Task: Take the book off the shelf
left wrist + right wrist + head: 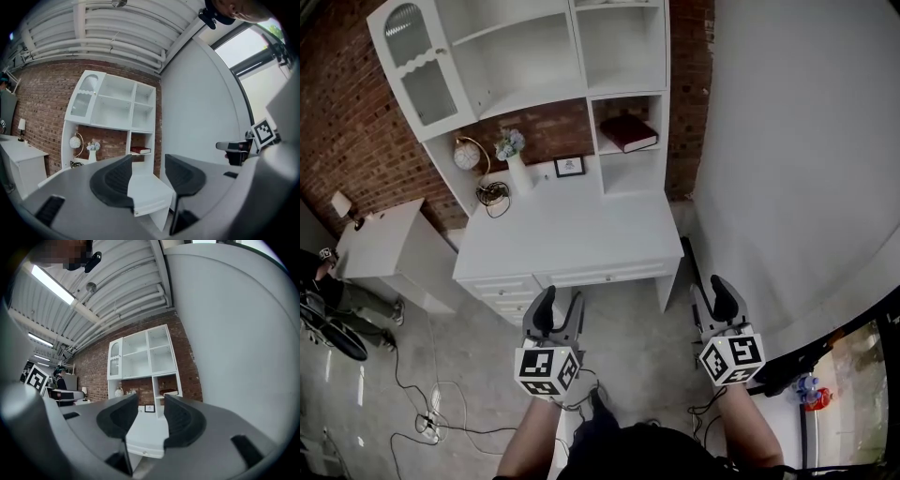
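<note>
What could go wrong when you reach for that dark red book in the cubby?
The book lies flat in a narrow cubby, so the open right gripper might bump its walls. The flower vase and small picture frame stand on the desk nearby; a careless reach could tip them. Cables snake across the floor by the person's feet, a possible trip.

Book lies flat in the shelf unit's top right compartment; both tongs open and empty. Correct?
No: the book lies flat in a lower right compartment of the shelf unit, per the head view. Left tongs and right tongs are open and empty.
</note>
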The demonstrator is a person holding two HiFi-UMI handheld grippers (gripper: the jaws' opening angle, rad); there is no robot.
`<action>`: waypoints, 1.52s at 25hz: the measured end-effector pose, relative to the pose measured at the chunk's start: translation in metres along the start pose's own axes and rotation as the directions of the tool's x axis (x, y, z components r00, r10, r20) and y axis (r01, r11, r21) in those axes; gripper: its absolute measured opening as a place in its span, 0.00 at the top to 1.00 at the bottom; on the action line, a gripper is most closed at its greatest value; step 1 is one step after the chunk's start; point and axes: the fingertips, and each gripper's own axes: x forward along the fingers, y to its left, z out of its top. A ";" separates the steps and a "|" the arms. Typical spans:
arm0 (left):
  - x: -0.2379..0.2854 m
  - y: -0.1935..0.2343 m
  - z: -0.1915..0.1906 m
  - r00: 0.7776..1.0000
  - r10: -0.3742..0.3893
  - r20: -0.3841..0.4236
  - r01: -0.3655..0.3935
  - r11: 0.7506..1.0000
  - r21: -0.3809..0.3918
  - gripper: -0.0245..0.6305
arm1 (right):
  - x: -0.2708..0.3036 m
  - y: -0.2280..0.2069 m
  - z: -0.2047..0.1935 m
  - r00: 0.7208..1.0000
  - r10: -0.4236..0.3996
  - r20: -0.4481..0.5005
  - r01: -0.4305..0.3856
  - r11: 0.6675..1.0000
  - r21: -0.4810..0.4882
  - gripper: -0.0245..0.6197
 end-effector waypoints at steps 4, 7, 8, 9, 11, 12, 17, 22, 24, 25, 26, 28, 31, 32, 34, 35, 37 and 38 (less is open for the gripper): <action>0.013 0.033 -0.005 1.000 -0.002 -0.014 0.002 1.000 -0.010 0.66 | 0.028 0.013 -0.006 1.000 -0.005 -0.009 0.005 1.000 -0.001 0.70; 0.026 0.059 -0.009 0.999 -0.025 -0.035 0.024 0.999 -0.023 0.66 | 0.053 0.029 -0.009 1.000 0.000 -0.019 0.000 1.000 -0.024 0.70; 0.030 0.069 -0.010 0.999 -0.030 -0.039 0.029 0.999 -0.027 0.66 | 0.062 0.035 -0.011 1.000 0.000 -0.022 -0.001 1.000 -0.027 0.70; 0.034 0.078 -0.011 0.999 -0.033 -0.043 0.031 0.999 -0.032 0.66 | 0.070 0.040 -0.013 1.000 -0.001 -0.025 0.000 1.000 -0.027 0.70; 0.042 0.099 -0.014 0.998 -0.035 -0.047 0.033 0.999 -0.042 0.66 | 0.088 0.051 -0.018 0.999 -0.005 -0.035 0.004 1.000 -0.025 0.70; 0.046 0.110 -0.016 0.998 -0.035 -0.050 0.032 0.998 -0.048 0.66 | 0.097 0.056 -0.021 0.999 -0.007 -0.041 0.006 1.000 -0.023 0.70; 0.058 0.162 -0.022 0.998 -0.029 -0.054 0.026 0.998 -0.059 0.66 | 0.135 0.082 -0.030 0.999 -0.014 -0.051 0.012 0.999 -0.032 0.70; 0.058 0.201 -0.014 0.999 -0.015 -0.034 0.013 0.998 -0.056 0.66 | 0.161 0.108 -0.032 0.999 -0.005 -0.045 0.004 1.000 -0.006 0.70; 0.057 0.211 -0.009 1.000 -0.011 -0.025 0.010 0.998 -0.058 0.66 | 0.169 0.115 -0.029 0.999 -0.001 -0.046 0.001 1.000 -0.007 0.71; 0.058 0.216 -0.008 1.000 -0.011 -0.022 0.009 0.998 -0.062 0.66 | 0.172 0.117 -0.026 0.999 -0.002 -0.044 0.001 1.000 -0.008 0.71; 0.060 0.220 -0.008 1.000 -0.011 -0.020 0.009 0.998 -0.069 0.66 | 0.176 0.118 -0.024 0.999 -0.003 -0.043 0.002 1.000 -0.008 0.71; 0.066 0.228 -0.011 1.000 -0.011 -0.024 0.009 0.996 -0.085 0.66 | 0.183 0.119 -0.022 0.999 -0.006 -0.046 0.005 1.000 -0.012 0.71; 0.076 0.233 -0.022 0.999 -0.010 -0.039 0.006 0.994 -0.110 0.66 | 0.194 0.113 -0.029 0.998 -0.012 -0.066 0.011 1.000 -0.009 0.72; 0.081 0.233 -0.026 0.999 -0.012 -0.044 0.006 0.994 -0.113 0.66 | 0.198 0.109 -0.032 0.997 -0.014 -0.072 0.013 1.000 -0.003 0.72; 0.090 0.234 -0.029 0.999 -0.011 -0.050 0.006 0.994 -0.109 0.66 | 0.210 0.102 -0.039 0.997 -0.013 -0.078 0.014 1.000 0.011 0.73; 0.094 0.237 -0.030 0.999 -0.006 -0.052 0.000 0.995 -0.104 0.66 | 0.217 0.101 -0.041 0.997 -0.008 -0.078 0.009 1.000 0.020 0.73; 0.100 0.247 -0.030 0.998 0.017 -0.055 -0.023 0.995 -0.098 0.66 | 0.233 0.101 -0.044 0.997 0.014 -0.074 -0.012 0.999 0.035 0.73; 0.104 0.253 -0.029 0.998 0.031 -0.056 -0.036 0.995 -0.095 0.66 | 0.243 0.101 -0.044 0.997 0.028 -0.072 -0.025 0.999 0.042 0.73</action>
